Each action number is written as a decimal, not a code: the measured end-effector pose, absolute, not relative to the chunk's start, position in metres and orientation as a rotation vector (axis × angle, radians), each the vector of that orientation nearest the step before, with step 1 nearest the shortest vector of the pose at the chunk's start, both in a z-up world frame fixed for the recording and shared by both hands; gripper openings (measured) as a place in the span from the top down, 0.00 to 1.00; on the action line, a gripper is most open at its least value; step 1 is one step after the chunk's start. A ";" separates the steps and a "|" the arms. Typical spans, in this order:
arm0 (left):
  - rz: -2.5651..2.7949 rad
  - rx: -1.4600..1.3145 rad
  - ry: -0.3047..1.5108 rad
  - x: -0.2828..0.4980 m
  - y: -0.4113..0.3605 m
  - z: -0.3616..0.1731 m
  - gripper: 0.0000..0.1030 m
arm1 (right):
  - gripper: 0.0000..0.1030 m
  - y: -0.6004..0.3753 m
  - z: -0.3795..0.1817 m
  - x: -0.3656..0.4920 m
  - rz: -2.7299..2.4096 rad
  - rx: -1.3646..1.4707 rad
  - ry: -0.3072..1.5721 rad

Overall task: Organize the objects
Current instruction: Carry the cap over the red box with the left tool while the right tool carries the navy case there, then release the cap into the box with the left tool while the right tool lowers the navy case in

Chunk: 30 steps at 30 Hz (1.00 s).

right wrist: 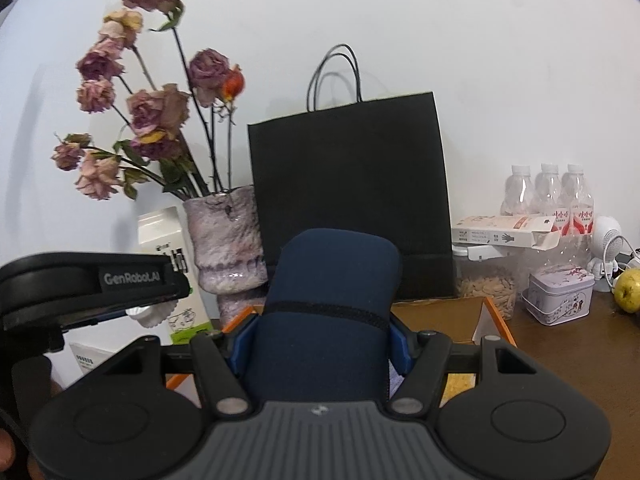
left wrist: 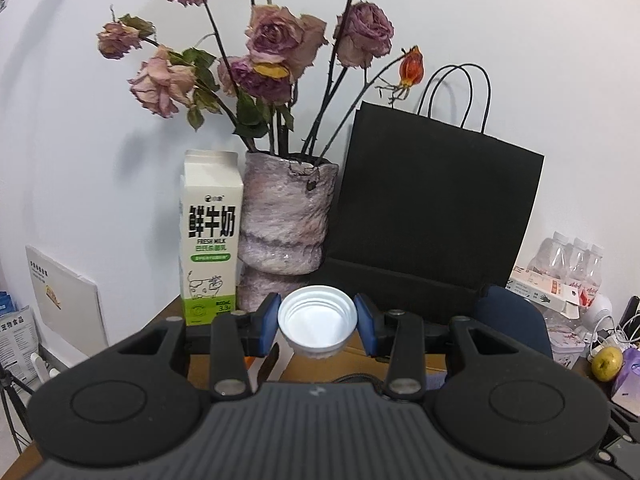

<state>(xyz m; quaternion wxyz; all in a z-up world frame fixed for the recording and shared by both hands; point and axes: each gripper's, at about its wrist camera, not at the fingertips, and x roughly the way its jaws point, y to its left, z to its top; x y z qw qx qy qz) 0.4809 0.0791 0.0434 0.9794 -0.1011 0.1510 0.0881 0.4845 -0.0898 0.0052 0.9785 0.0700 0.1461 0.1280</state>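
My left gripper (left wrist: 317, 322) is shut on a white ribbed plastic cap (left wrist: 317, 320), open side facing the camera, held above the wooden table. My right gripper (right wrist: 320, 340) is shut on a dark blue soft pouch (right wrist: 332, 304) with a black band, held upright above an orange-edged cardboard box (right wrist: 492, 320). The pouch also shows in the left wrist view (left wrist: 508, 312) at the right. The left gripper (right wrist: 140, 312) with the cap shows at the left of the right wrist view.
A milk carton (left wrist: 210, 240), a stone-look vase of dried roses (left wrist: 286, 216) and a black paper bag (left wrist: 432, 208) stand against the wall. To the right are water bottles (right wrist: 548, 192), a flat box (right wrist: 504, 232), a tin (right wrist: 560, 294) and a yellow-green fruit (right wrist: 630, 290).
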 end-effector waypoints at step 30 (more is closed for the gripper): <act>0.120 -0.115 0.433 0.553 0.058 0.013 0.05 | 0.31 -0.102 -0.026 0.547 0.120 0.062 0.421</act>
